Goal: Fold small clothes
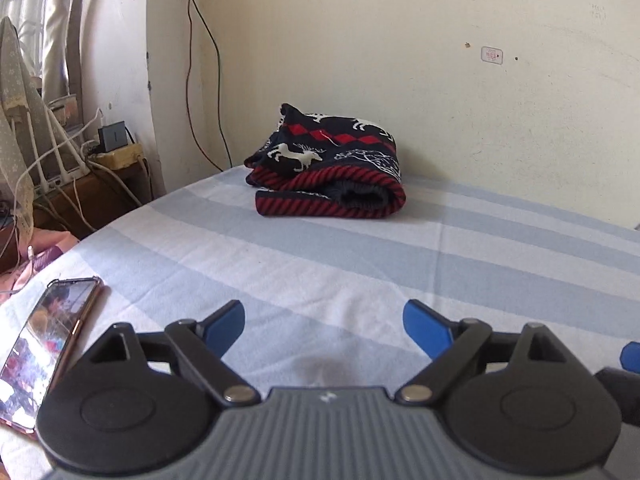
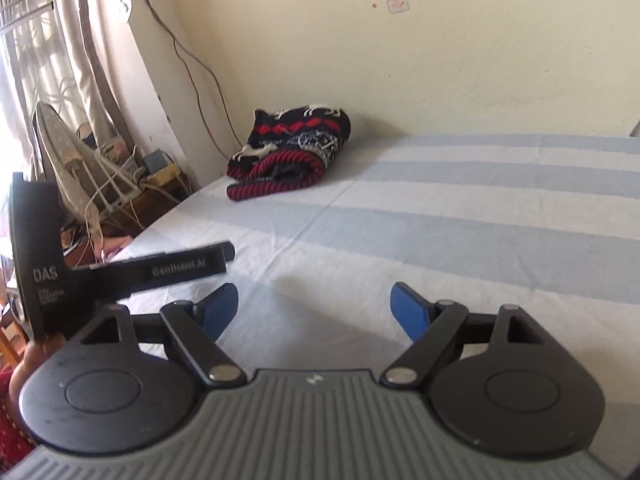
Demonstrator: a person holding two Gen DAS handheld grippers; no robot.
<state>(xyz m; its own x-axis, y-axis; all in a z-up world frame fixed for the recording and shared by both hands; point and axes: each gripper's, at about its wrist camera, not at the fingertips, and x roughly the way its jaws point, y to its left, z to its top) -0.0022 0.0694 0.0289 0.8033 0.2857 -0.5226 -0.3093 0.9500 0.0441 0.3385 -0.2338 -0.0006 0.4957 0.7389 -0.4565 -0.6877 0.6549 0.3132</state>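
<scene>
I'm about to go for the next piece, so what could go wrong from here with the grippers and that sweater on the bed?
1. The phone lies on the sheet just beside the open left gripper; a sideways sweep could knock it off.
2. The folded sweater sits by the bed's far corner, near the hanging cables; its thick roll may spring open if nudged.

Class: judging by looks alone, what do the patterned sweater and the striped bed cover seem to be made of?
Folded navy, red and white reindeer-pattern sweater: probably knitted wool or acrylic, matte; ribbed striped hem and thick rolled edge show it. Pale blue and white striped bed sheet: likely woven cotton, matte, slightly fuzzy, with soft creases.
</scene>
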